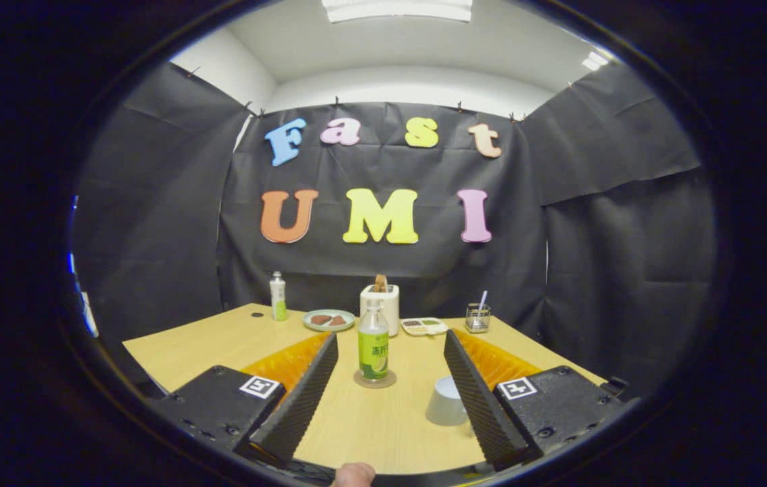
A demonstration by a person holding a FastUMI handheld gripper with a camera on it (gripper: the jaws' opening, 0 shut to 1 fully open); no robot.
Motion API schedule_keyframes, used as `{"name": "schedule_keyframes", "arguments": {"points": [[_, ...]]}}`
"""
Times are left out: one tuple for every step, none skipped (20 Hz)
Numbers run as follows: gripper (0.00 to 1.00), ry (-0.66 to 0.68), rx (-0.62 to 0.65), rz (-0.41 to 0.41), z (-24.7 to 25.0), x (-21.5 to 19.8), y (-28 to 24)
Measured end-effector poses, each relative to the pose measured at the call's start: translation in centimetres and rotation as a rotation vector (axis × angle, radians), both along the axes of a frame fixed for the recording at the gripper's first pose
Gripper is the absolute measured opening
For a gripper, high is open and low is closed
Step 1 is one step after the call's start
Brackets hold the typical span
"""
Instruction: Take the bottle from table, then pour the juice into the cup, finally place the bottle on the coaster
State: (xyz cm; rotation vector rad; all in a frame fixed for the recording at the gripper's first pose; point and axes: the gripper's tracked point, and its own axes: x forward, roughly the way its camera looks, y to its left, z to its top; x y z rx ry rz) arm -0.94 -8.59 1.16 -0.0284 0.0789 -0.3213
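Green-labelled bottle (373, 345) upright on coaster (375, 380), tool (390, 355) wide apart, empty

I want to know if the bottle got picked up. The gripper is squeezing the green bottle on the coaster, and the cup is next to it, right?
Not quite. In the gripper view the gripper is open, with the green bottle standing untouched on the coaster between its fingers. The cup is beside it.

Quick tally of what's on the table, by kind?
Bottles: 2, green-labelled clear plastic juice bottle on round coaster, white-and-green bottle
Cups: 1, grey cup
Coasters: 1
Plates and trays: 2
Toasters: 1
Holders: 1
Total: 8
Jaws open.
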Motion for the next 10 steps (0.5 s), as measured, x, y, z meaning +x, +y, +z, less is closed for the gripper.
{"name": "schedule_keyframes", "arguments": {"points": [[1.00, 0.000, 0.009, -0.002, -0.2, -0.2, -0.2], [1.00, 0.001, 0.013, -0.005, -0.4, -0.4, -0.3], [1.00, 0.006, 0.017, -0.010, -0.6, -0.6, -0.6], [1.00, 0.008, 0.018, -0.012, -0.7, -0.8, -0.6], [1.00, 0.013, 0.018, -0.013, -0.9, -0.9, -0.6], [1.00, 0.017, 0.016, -0.017, -0.9, -1.1, -0.7], [1.00, 0.015, 0.016, -0.017, -1.0, -1.2, -0.9], [1.00, 0.011, 0.018, -0.021, -0.9, -1.2, -1.0], [1.00, 0.008, 0.023, -0.028, -0.9, -1.3, -1.3], [1.00, 0.001, 0.025, -0.030, -0.8, -1.4, -1.3]]}}
